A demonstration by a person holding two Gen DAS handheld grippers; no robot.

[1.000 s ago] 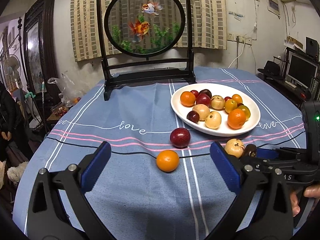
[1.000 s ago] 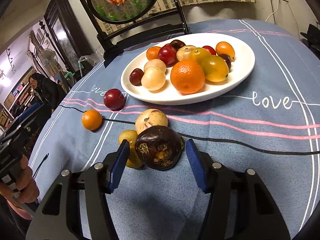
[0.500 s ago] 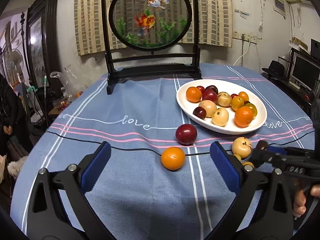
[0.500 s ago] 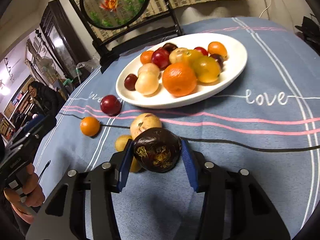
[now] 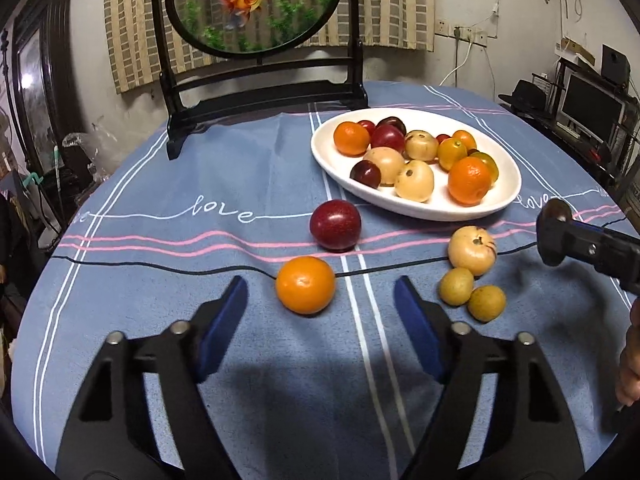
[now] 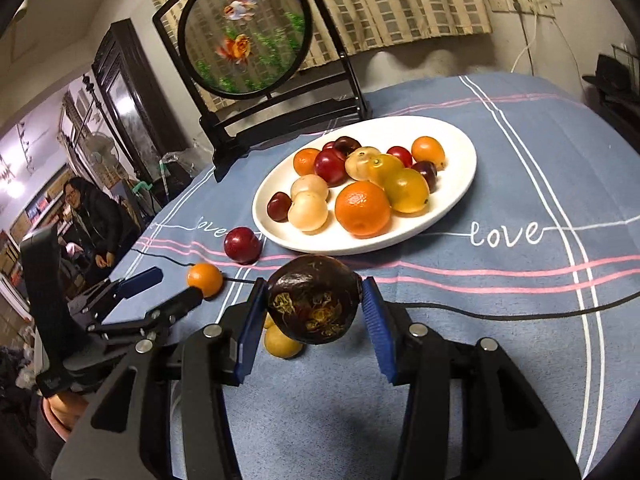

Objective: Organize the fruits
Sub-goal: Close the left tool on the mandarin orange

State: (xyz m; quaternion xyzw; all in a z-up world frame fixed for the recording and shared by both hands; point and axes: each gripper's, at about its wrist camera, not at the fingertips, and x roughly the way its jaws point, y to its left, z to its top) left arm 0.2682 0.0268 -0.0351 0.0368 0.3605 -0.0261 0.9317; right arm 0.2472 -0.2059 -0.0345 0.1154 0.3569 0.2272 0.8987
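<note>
Lifted clear of the cloth now, the dark fruit [image 6: 313, 299] sits clamped in the right gripper [image 6: 314, 308] – just near of the white plate [image 6: 460, 184], ready to go in. Left gripper [image 5: 320, 312] has been narrowing, not yet touching the orange [image 5: 305, 285] ahead.

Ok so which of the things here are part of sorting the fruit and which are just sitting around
Part of the job:
- white plate of fruit
- dark brown fruit, held in the right gripper
- loose orange, ahead of the left gripper, whose jaws have just been closing
- red plum
- pale round fruit
- two small yellow fruits

Just lying about:
- goldfish screen on its stand
- black cable
- tablecloth
</note>
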